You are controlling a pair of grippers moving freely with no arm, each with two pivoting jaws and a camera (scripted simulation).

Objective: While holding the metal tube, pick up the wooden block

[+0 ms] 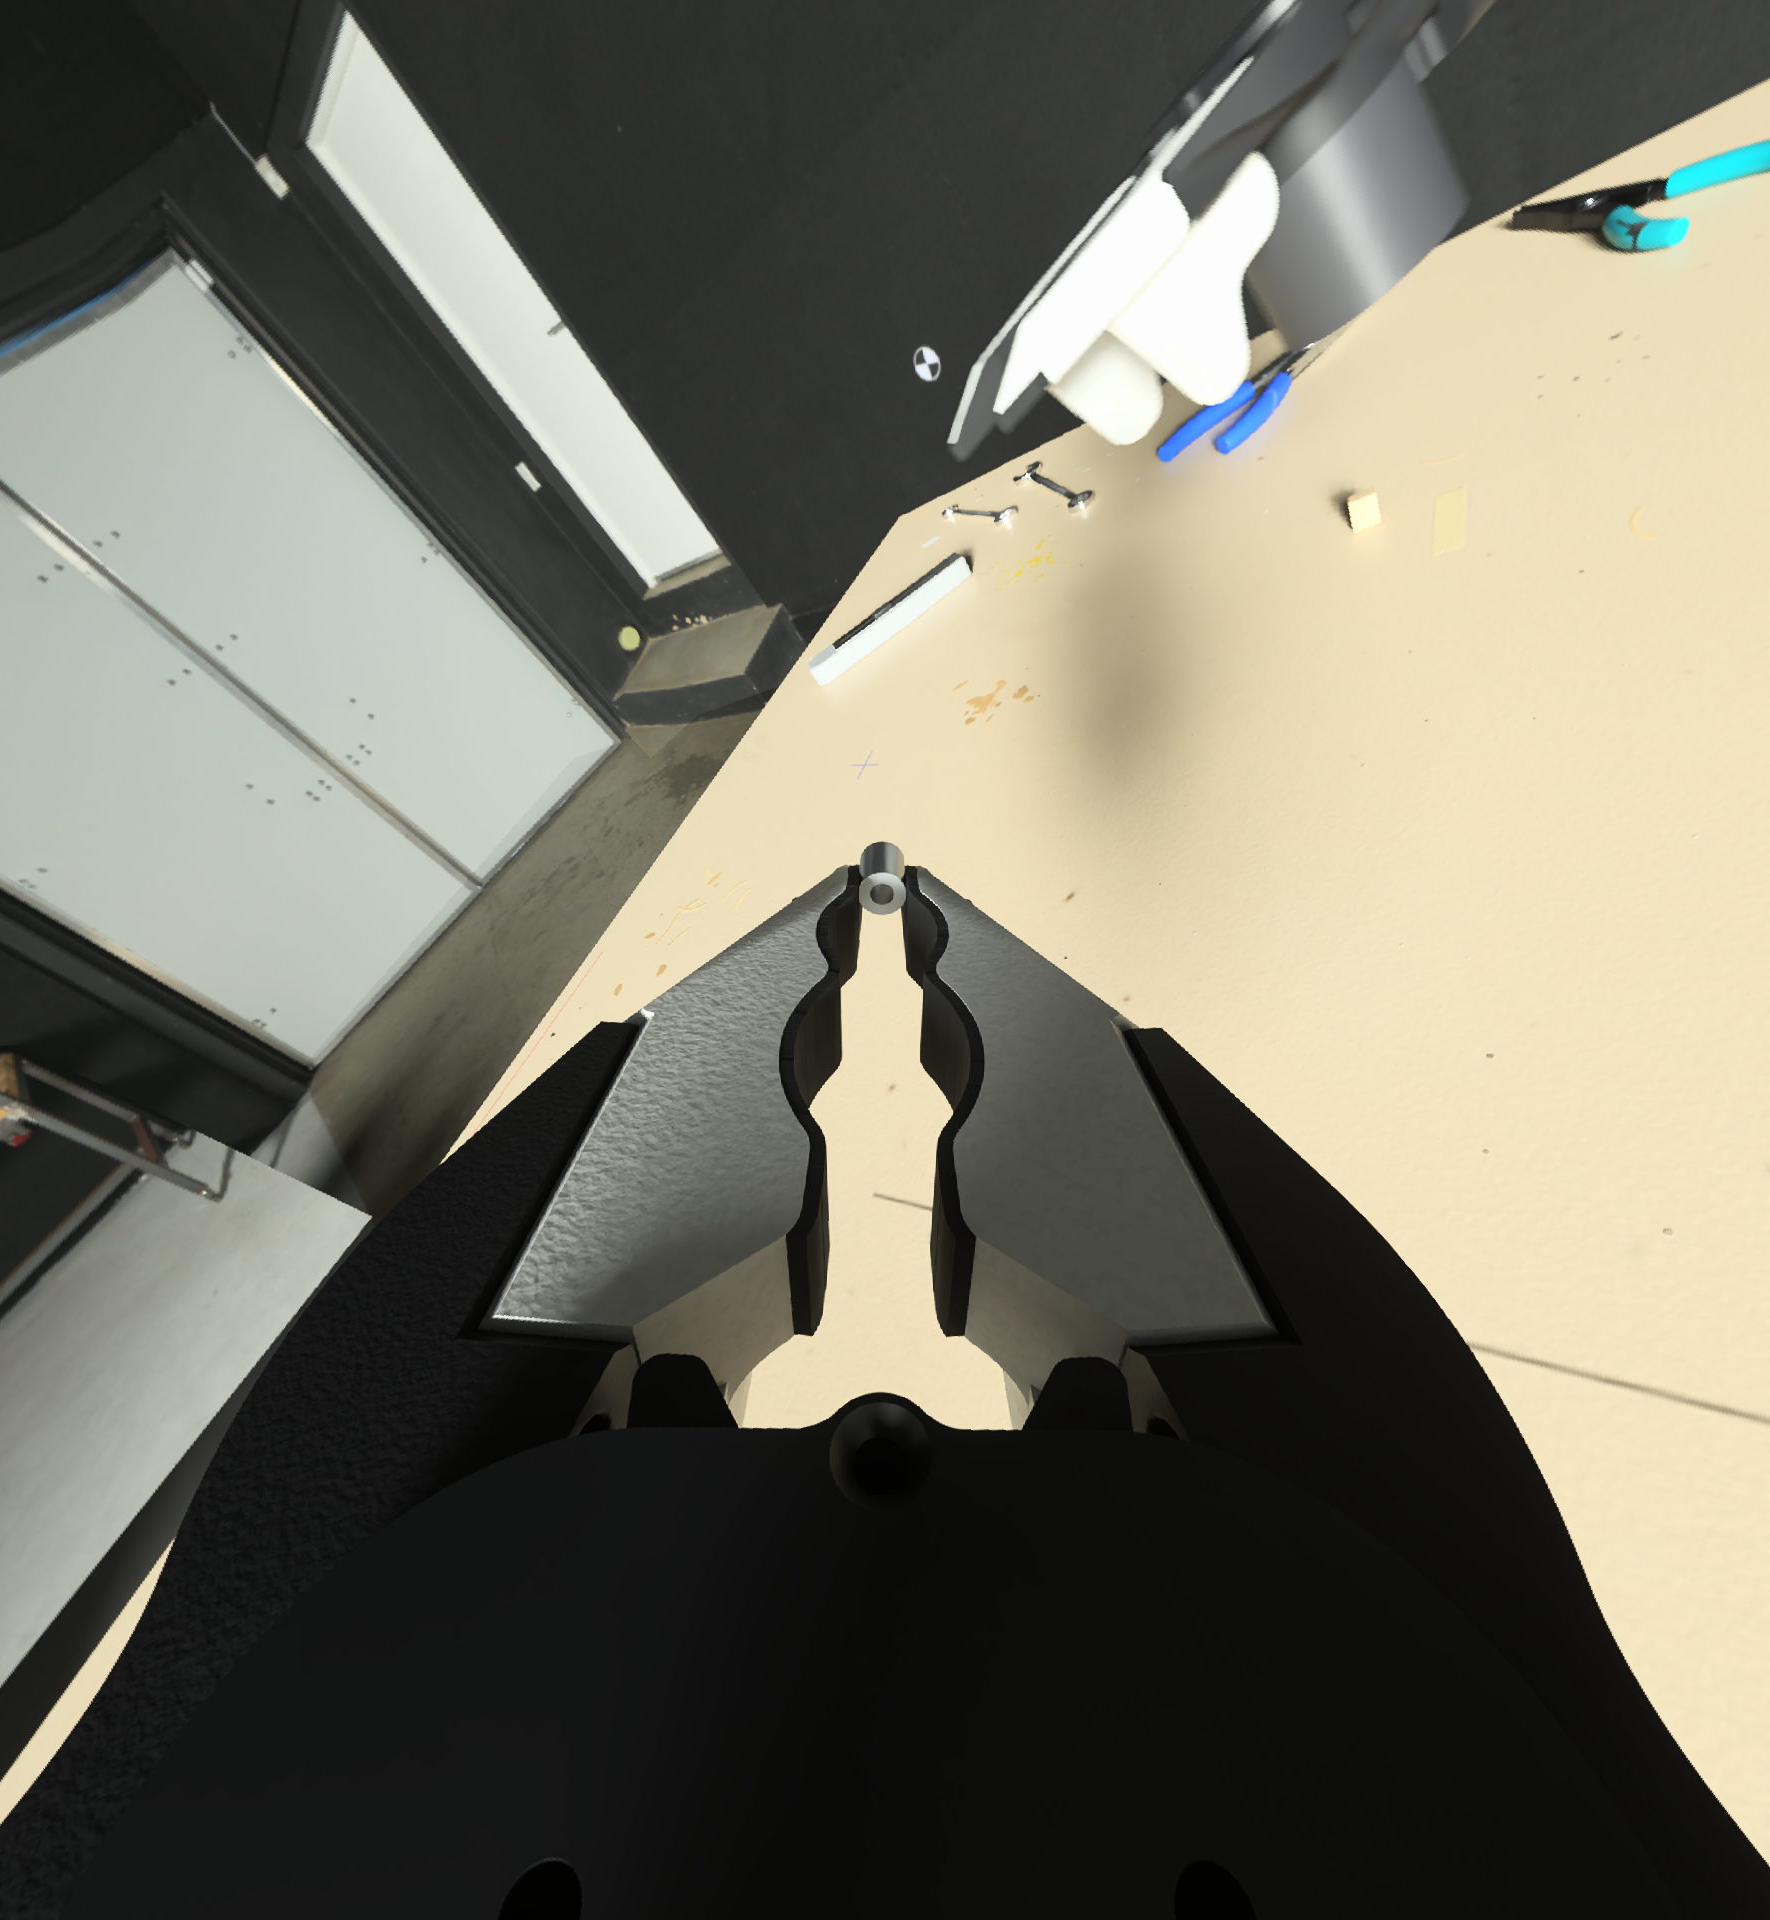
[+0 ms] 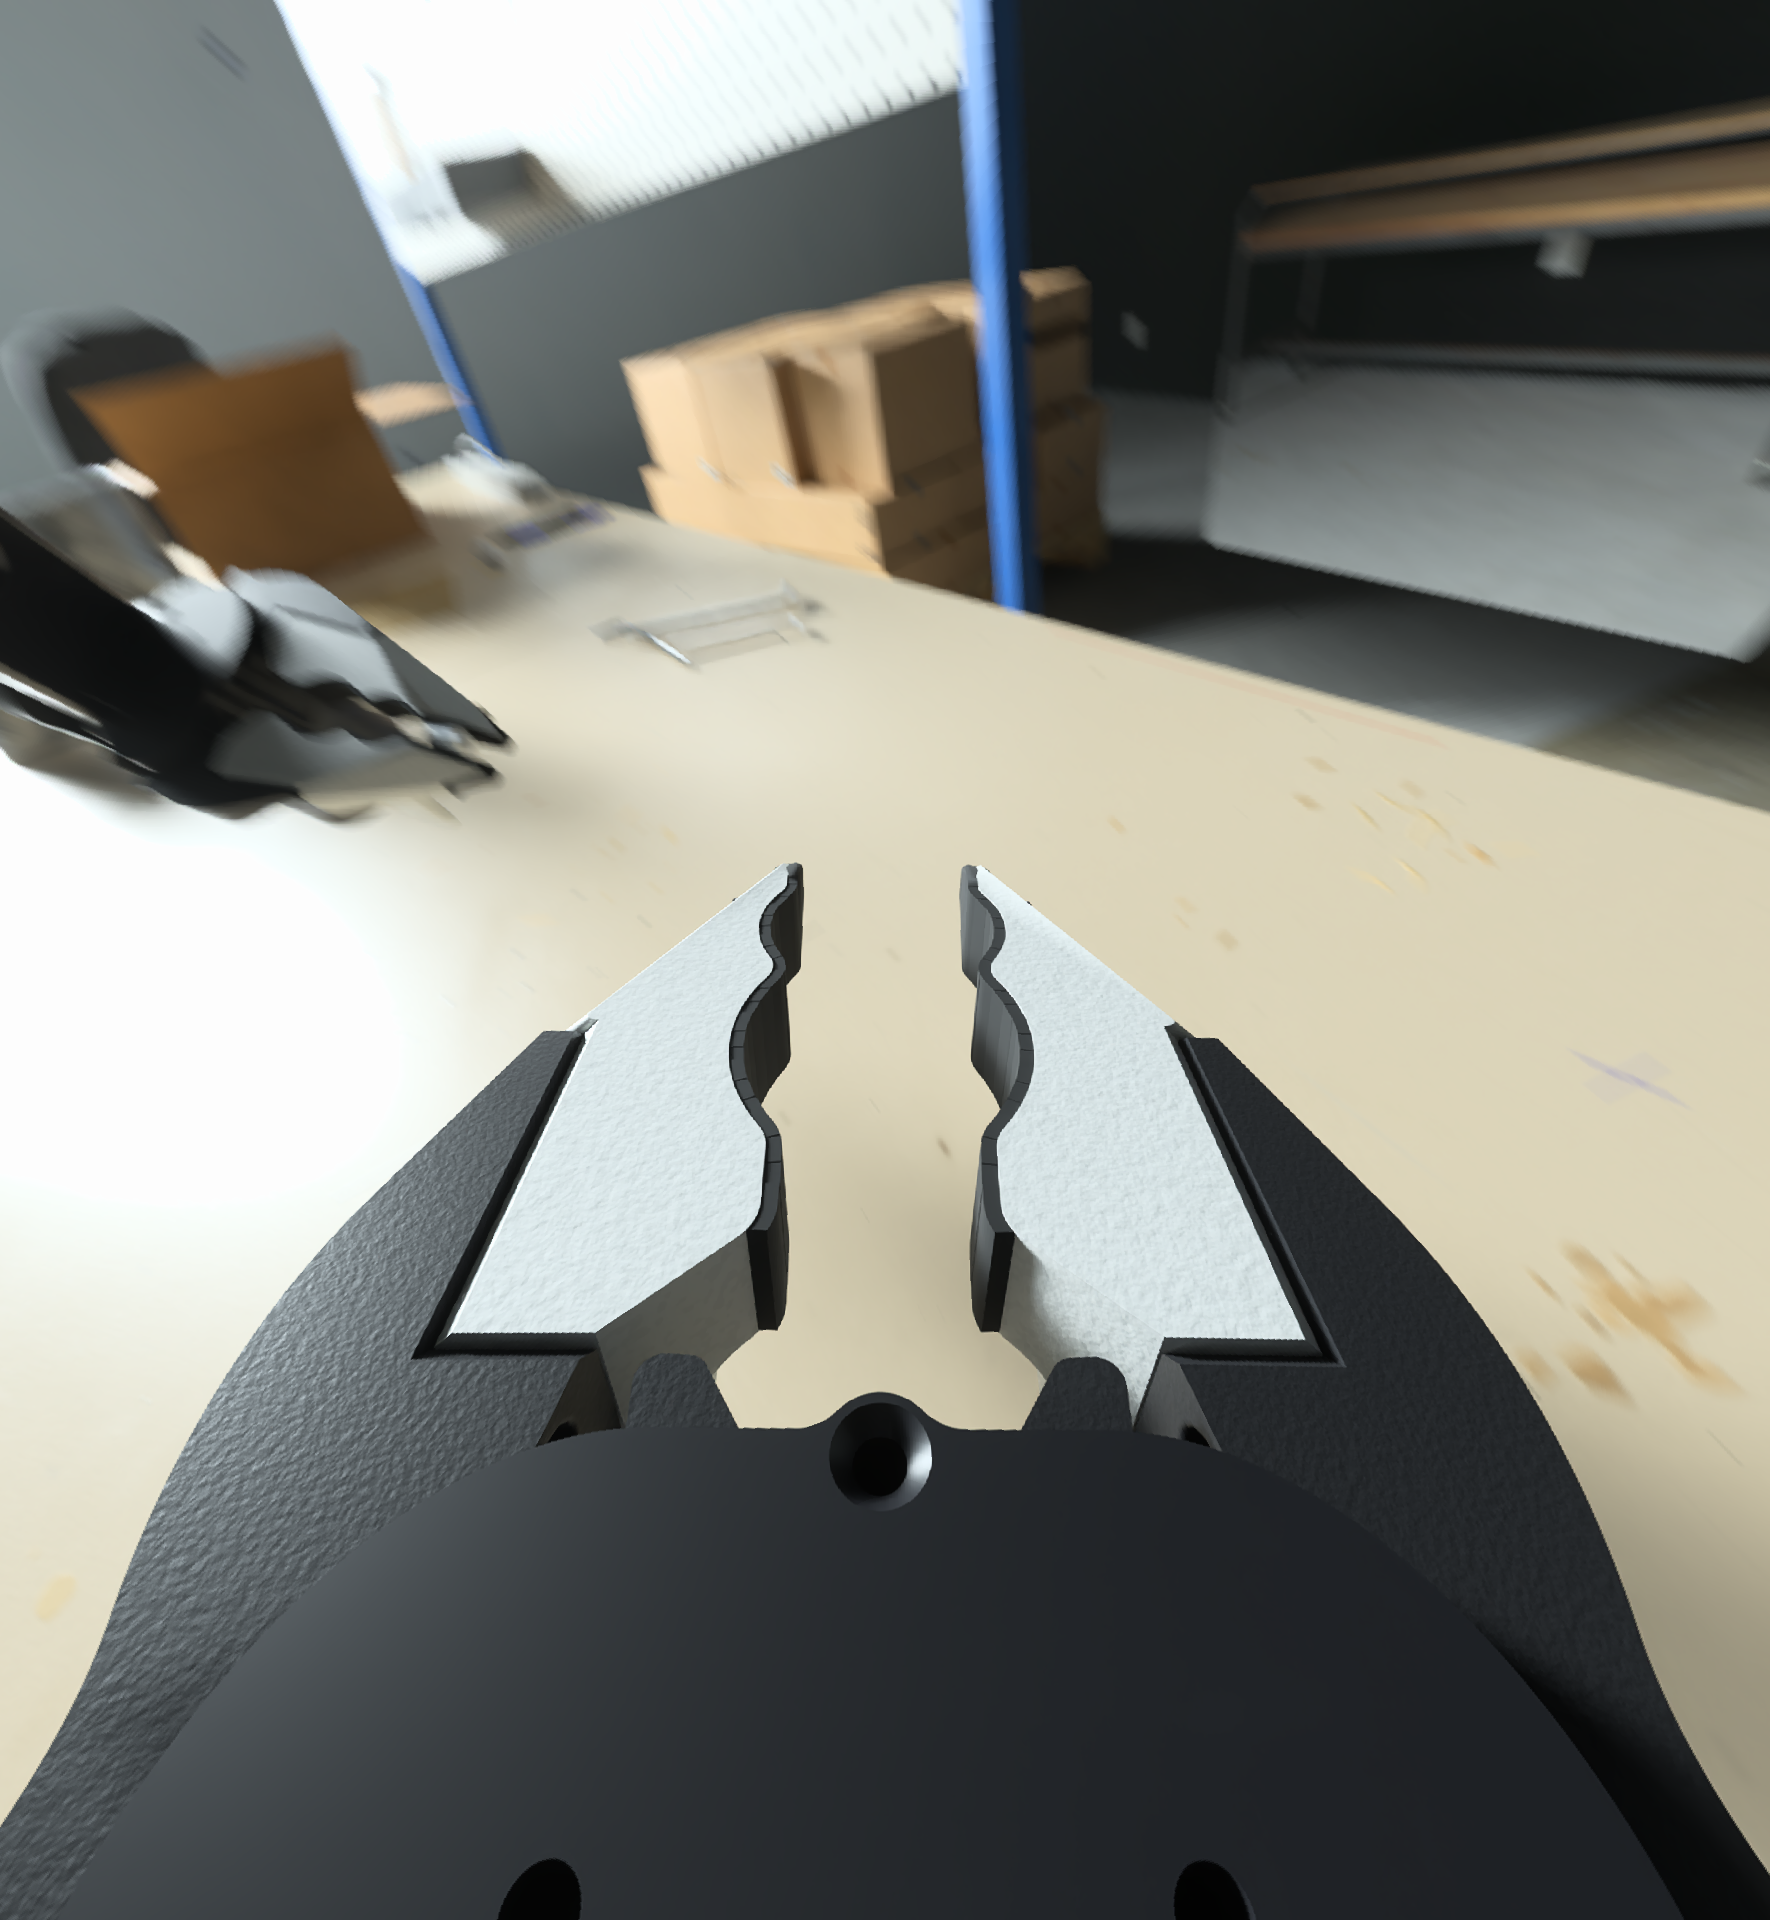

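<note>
The tube (image 1: 881, 883) is pinched only at the tips of the left hand-held gripper (image 1: 881, 896) and could be dropped, while the right hand-held gripper (image 2: 881, 883) is held wide and empty, far from the block (image 1: 1363, 511).

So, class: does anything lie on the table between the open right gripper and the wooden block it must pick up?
The wooden block lies alone on bare table, nothing beside it. In the left wrist view, the right gripper hangs over blue-handled pliers, clear of the block. Nothing visible blocks the way.
</note>
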